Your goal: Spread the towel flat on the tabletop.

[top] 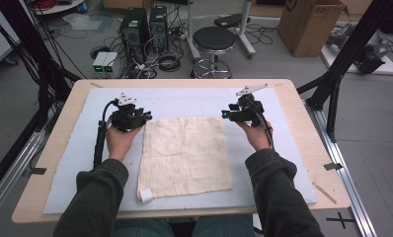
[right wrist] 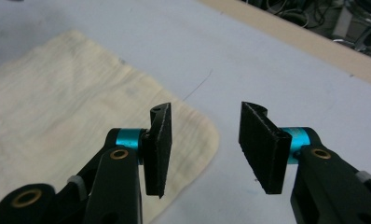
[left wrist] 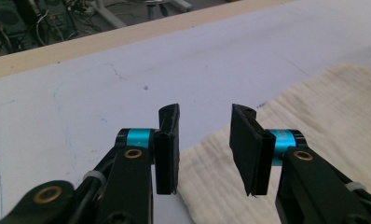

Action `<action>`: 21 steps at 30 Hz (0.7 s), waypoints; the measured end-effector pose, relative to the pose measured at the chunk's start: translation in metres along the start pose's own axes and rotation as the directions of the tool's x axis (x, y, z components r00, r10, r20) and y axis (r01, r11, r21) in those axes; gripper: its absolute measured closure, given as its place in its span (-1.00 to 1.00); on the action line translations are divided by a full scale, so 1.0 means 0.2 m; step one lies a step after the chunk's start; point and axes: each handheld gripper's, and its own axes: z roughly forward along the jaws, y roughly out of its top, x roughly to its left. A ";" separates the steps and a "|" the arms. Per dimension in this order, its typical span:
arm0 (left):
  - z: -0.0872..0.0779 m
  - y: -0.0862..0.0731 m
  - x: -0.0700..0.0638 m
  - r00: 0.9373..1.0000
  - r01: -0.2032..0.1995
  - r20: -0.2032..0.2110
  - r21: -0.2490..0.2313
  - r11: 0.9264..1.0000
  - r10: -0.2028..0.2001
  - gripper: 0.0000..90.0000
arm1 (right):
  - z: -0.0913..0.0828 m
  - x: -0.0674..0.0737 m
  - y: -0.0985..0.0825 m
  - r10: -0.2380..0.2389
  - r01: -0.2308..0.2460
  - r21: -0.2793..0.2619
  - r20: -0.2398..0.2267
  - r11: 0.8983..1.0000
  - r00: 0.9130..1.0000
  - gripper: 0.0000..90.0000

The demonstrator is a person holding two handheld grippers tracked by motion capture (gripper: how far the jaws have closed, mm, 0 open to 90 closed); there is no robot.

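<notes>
Cloth, cream-coloured, square and faintly checked [top: 184, 155], is lying flat on the pale blue-grey mat [top: 283, 148] that is covering the light wooden bench [top: 51, 163], with one near corner rolled into a small white curl by the bench's front edge. The left hand-held gripper [top: 146, 116] is hovering just beside the cloth's far left corner, and the right hand-held gripper [top: 225, 114] is hovering just beside the far right corner, each one sitting in a hand coming out of a dark green sleeve [top: 93, 197]. In the left gripper view the two black jaws are standing apart and released, nothing lying between the pads, while the cloth's rounded corner is resting on the mat below and to the right of them. In the right gripper view the jaws are likewise standing apart and released, gripping nothing, with the cloth's corner lying under the left jaw and bare mat showing under the gap. Both pairs of jaws are pointing toward the far side of the bench, where a black round stool [top: 214, 39] is standing on the floor beyond.
</notes>
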 end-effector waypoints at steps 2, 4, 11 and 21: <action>-0.04 -0.03 -0.01 0.999 0.002 0.041 -0.013 1.000 -0.002 0.34 | -0.01 0.04 -0.04 -0.015 0.015 0.006 -0.021 1.000 1.000 0.20; -0.09 -0.06 -0.03 0.997 -0.021 0.077 -0.025 0.999 0.023 0.30 | -0.03 0.08 -0.08 -0.026 0.026 0.009 -0.046 1.000 0.999 0.17; -0.28 -0.16 -0.15 0.979 -0.100 0.176 -0.048 0.994 0.107 0.17 | -0.16 0.26 -0.23 -0.101 0.099 -0.020 -0.137 0.995 0.985 0.14; -0.49 -0.37 -0.27 0.940 -0.168 0.296 -0.032 0.985 0.170 -0.07 | -0.24 0.42 -0.49 -0.169 0.178 0.007 -0.289 0.984 0.943 0.17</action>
